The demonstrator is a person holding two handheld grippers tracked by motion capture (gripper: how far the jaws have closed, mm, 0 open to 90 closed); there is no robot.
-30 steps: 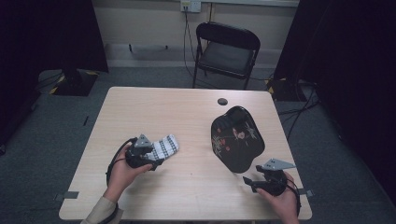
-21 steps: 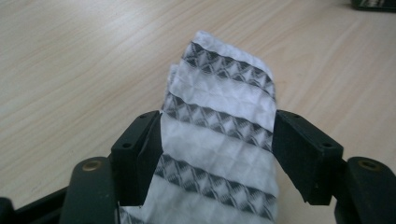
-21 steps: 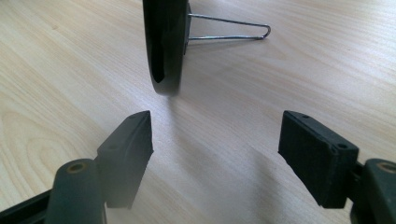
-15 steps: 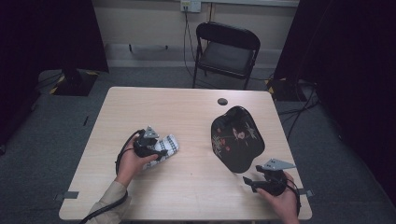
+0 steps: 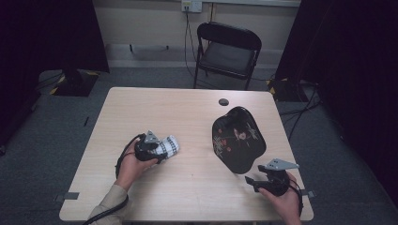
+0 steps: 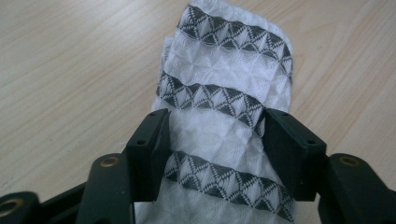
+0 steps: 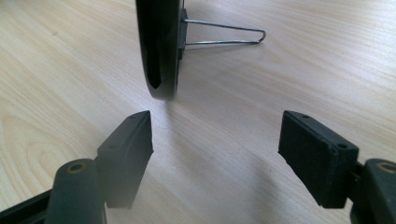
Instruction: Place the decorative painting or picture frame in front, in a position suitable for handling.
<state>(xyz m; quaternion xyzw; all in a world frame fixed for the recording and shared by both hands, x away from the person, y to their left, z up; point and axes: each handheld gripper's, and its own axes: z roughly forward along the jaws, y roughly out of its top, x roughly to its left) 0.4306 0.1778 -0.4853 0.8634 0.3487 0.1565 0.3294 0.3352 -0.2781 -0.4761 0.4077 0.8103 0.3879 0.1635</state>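
A folded white cloth with grey patterned bands (image 5: 170,146) (image 6: 224,79) lies on the left half of the wooden table (image 5: 187,112). My left gripper (image 5: 158,149) (image 6: 215,149) lies low over its near end. The jaws have just been closing, and both pads touch the cloth's sides and pinch it narrower. A black lacquered plate with a flower pattern (image 5: 237,138) stands tilted on a wire stand (image 7: 224,32) at the right. My right gripper (image 5: 251,180) (image 7: 215,144) rests open on the table just in front of the plate's edge (image 7: 159,51), with nothing between its fingers.
A small black disc (image 5: 224,101) lies near the table's far edge. A black folding chair (image 5: 227,47) stands behind the table. Bare wood stretches between the cloth and the plate.
My left hand has slid right and down onto the cloth, and its jaws have come in around it. The right hand and the plate have kept still.
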